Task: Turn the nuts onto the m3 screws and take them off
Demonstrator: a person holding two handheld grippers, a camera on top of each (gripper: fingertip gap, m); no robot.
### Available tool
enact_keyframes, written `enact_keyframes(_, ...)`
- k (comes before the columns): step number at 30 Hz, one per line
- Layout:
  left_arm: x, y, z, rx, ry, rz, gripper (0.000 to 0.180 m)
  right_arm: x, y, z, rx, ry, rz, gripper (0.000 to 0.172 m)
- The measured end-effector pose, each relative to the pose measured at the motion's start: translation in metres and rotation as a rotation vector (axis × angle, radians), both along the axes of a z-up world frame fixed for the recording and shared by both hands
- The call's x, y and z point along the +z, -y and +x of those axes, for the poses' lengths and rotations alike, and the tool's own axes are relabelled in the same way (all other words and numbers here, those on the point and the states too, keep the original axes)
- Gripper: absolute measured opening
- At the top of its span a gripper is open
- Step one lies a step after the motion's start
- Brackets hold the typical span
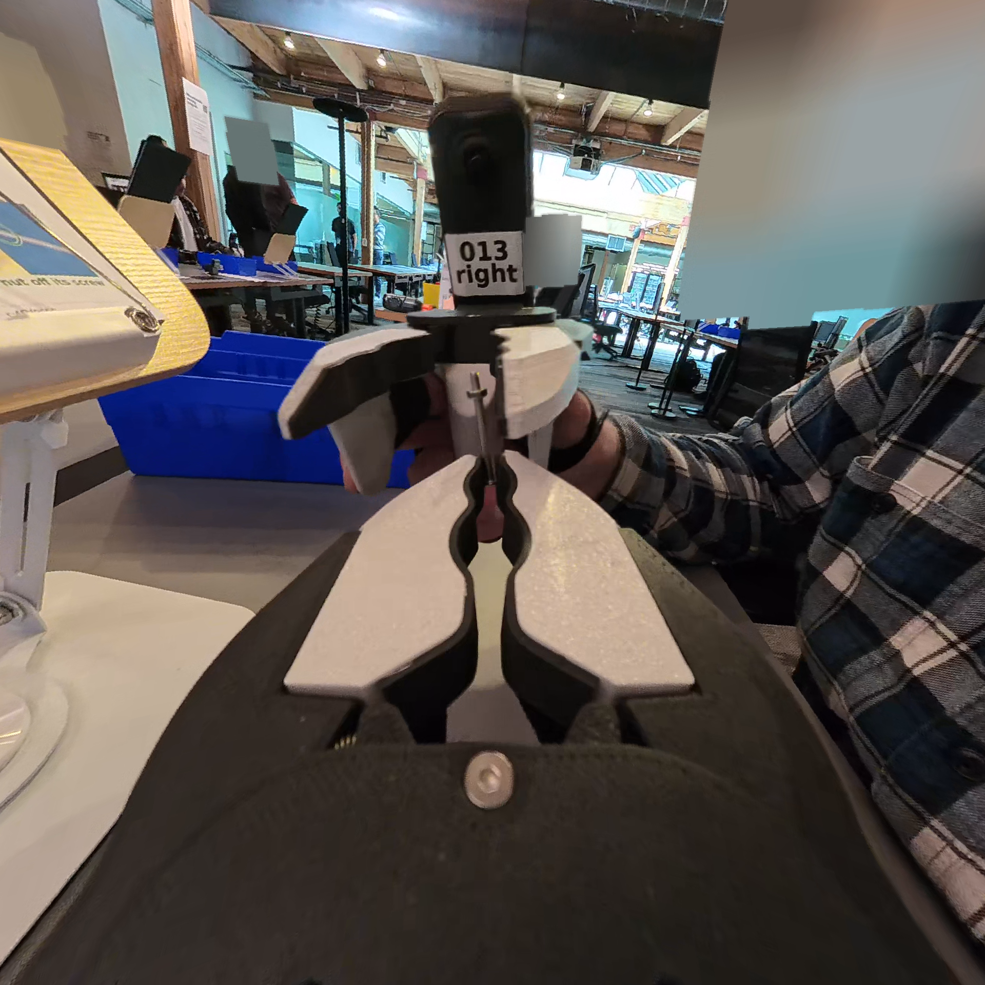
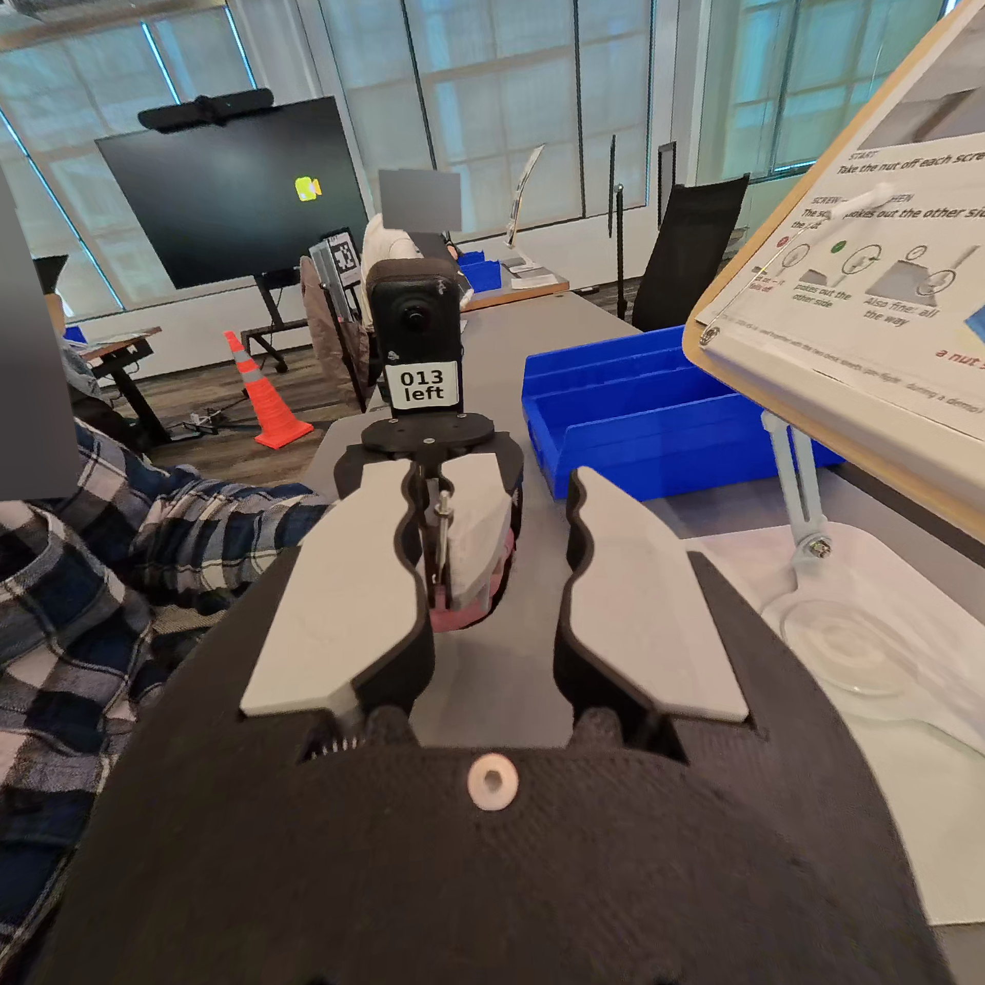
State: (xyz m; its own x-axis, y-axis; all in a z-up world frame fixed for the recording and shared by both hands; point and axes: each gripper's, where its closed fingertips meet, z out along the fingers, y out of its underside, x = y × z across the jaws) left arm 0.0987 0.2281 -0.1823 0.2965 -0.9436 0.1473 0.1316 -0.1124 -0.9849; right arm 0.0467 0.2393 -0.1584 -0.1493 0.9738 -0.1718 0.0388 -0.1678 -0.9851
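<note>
The left hand-held gripper [image 1: 489, 474] is clenched on a screw [image 1: 484, 426]. The right hand-held gripper [image 2: 493, 498] gapes beside it. A blue bin [image 2: 666, 405] stands near the table [image 2: 533, 330] edge.

The right gripper [image 2: 493, 533] stands with its grey fingers [image 2: 629, 597] spread wide, nothing between the pads. Facing it over the grey surface [image 2: 538, 330] is the left gripper [image 2: 434, 543], tips closed on a thin metal screw [image 2: 441, 538] that stands upright with a nut [image 2: 443, 511] near its top — the screw sits just beside the right gripper's left-hand finger, not plainly touching it. A plaid sleeve [image 2: 133, 559] comes in from the left. A blue bin [image 2: 655, 421] lies to the right, beyond it a tilted instruction board [image 2: 853, 277] on a white stand [image 2: 799, 495]. Farther back — an orange cone [image 2: 266, 400] and a dark screen [image 2: 229, 192].
</note>
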Motion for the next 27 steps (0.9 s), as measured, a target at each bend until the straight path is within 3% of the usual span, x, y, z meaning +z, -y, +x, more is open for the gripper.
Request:
enact_keyframes(20, 0.007, 0.003, -0.003, 0.0, 0.024, 0.029, 0.003, 0.006, -0.017, 0.039, -0.052, -0.05, -0.053, 0.051)
enact_keyframes(27, 0.003, 0.005, 0.002, -0.013, 0.004, 0.027, 0.003, 0.012, 0.005, 0.014, 0.03, -0.066, -0.035, 0.055)
